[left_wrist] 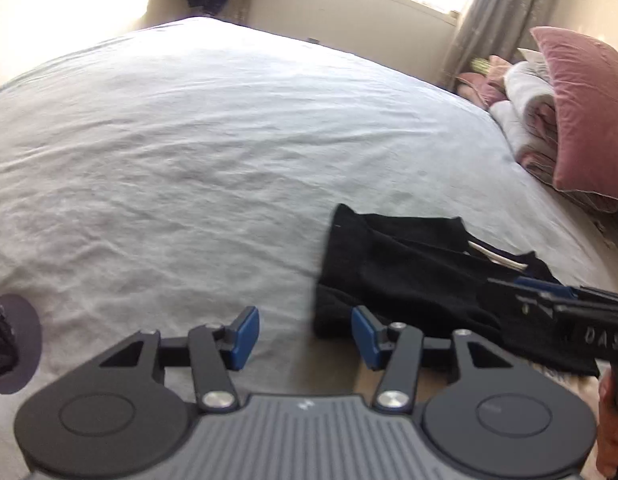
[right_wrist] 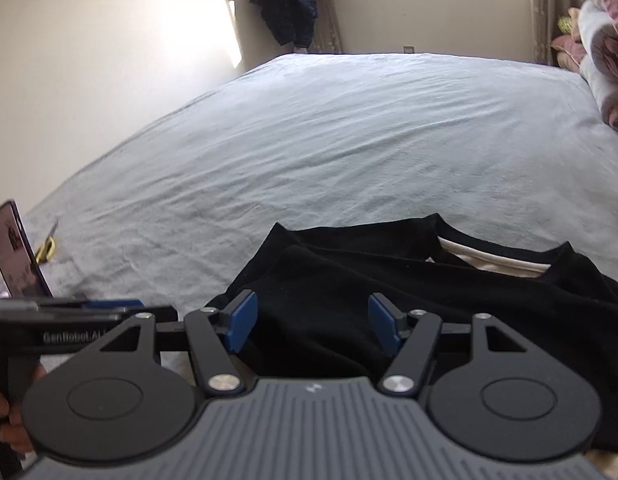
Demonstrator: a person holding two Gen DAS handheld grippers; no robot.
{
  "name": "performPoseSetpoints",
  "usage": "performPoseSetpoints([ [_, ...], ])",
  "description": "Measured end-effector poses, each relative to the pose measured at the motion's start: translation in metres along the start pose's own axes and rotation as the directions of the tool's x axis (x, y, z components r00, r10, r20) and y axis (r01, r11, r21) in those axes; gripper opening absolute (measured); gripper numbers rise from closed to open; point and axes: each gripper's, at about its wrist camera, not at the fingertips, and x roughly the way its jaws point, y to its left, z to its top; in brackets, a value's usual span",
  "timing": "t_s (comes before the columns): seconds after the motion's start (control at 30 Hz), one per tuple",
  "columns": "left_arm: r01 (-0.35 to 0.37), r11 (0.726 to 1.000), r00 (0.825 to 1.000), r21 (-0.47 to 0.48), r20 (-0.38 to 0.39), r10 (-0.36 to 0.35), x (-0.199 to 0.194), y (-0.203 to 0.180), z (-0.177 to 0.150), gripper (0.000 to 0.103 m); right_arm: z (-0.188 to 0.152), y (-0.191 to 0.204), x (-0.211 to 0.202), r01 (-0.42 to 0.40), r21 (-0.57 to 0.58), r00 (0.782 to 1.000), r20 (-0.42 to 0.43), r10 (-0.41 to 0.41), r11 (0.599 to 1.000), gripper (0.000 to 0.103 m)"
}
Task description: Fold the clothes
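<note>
- Black T-shirt [right_wrist: 409,292], folded, with a white inner neckband showing, lies on the near part of the bed [left_wrist: 189,140], which wears a pale grey-blue wrinkled sheet.
- Left gripper [left_wrist: 305,334]: jaws released, blue pads apart with only sheet between them; the shirt's edge sits just beside the right pad.
- Right gripper [right_wrist: 313,326]: jaws released and parted over the shirt, pressing on nothing.
- Pink pillow [left_wrist: 585,112] leans on rolled bedding at the bed's right end.
- Dark clothes [right_wrist: 289,4] hang beside the window.
</note>
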Motion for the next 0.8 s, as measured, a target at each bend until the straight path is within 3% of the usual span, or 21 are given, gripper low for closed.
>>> performPoseSetpoints([
  [0.13,-0.027,0.999,0.999,-0.040,-0.032,0.026,0.008,0.014,0.002,0.053,-0.003,0.026,0.027,0.010,-0.112,1.000,-0.026,-0.013,0.994,0.068],
  [0.3,-0.037,0.997,0.999,-0.073,-0.040,0.034,0.011,0.019,0.001,0.055,-0.010,0.049,0.057,0.090,-0.230,0.994,-0.035,-0.101,0.969,0.068],
  [0.33,-0.025,0.997,0.999,-0.080,-0.048,0.021,0.013,0.020,0.002,0.055,-0.012,0.051,0.061,0.107,-0.248,0.992,-0.035,-0.119,0.963,0.058],
  [0.37,-0.013,0.996,0.998,-0.089,-0.056,0.008,0.014,0.020,0.001,0.055,-0.013,0.051,0.063,0.119,-0.262,0.990,-0.036,-0.133,0.958,0.032],
  [0.43,-0.004,0.995,0.998,-0.103,-0.069,-0.003,0.017,0.021,0.001,0.055,-0.012,0.044,0.058,0.126,-0.236,0.990,-0.026,-0.136,0.964,0.008],
  [0.47,-0.002,0.995,0.997,-0.100,-0.071,-0.005,0.018,0.020,0.000,0.055,-0.011,0.038,0.053,0.129,-0.211,0.991,-0.012,-0.135,0.969,0.006],
  [0.53,0.025,0.996,0.998,-0.085,-0.057,-0.030,0.019,0.016,-0.001,0.055,-0.009,0.024,0.040,0.138,-0.139,0.990,0.027,-0.135,0.981,0.005],
  [0.67,0.193,0.976,0.981,-0.102,0.000,-0.194,0.027,0.011,-0.005,0.054,-0.009,-0.007,0.003,0.154,0.012,0.982,0.106,-0.154,0.988,0.005],
  [0.8,0.236,0.964,0.971,-0.123,-0.014,-0.239,0.040,0.002,-0.010,0.053,-0.017,-0.040,-0.028,0.186,0.100,0.971,0.130,-0.199,0.977,0.005],
])
